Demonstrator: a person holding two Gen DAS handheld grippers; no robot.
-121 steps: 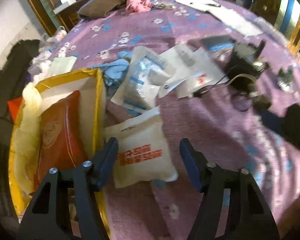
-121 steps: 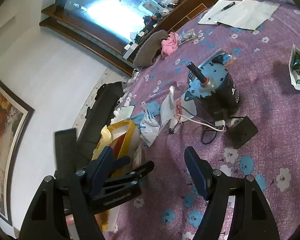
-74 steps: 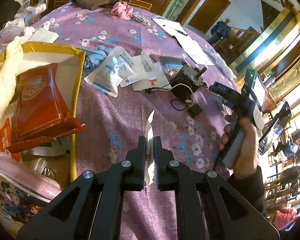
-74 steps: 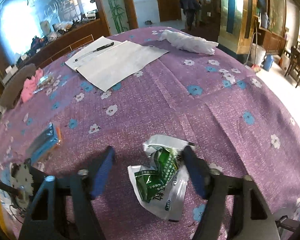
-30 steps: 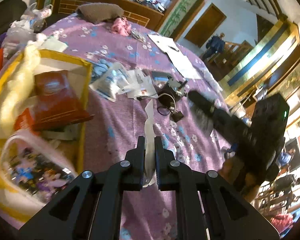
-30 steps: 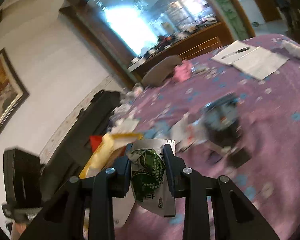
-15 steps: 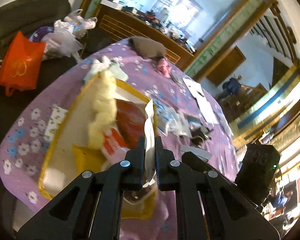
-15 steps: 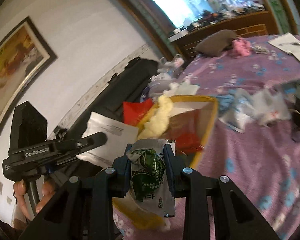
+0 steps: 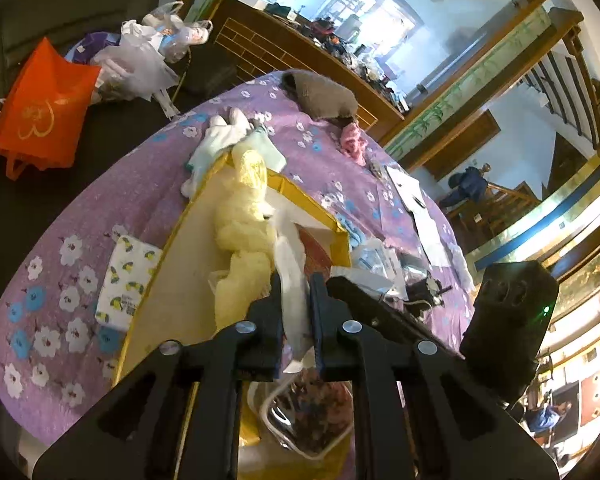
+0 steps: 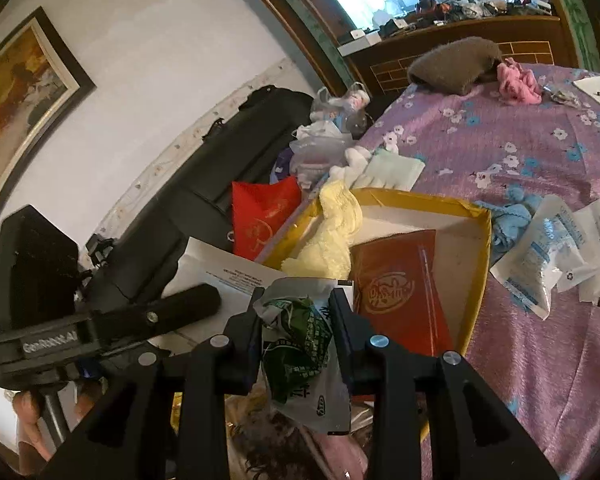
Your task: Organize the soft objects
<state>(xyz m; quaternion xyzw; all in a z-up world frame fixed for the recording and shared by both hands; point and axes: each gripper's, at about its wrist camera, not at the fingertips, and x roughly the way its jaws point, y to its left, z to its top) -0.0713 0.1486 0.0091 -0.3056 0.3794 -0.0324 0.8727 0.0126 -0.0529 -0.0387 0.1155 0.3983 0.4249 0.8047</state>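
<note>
Left wrist view: white pouch (image 9: 294,280) was pinched edgewise between nearly closed jaws, green packet (image 10: 300,344) likewise clamped opposite, both poised over yellow box (image 10: 482,264) for dropping.

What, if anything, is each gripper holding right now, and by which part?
The left gripper pinches the white flat packet edge-on near its lower end. The right gripper clamps the crumpled green-and-white packet across its upper middle.
</note>
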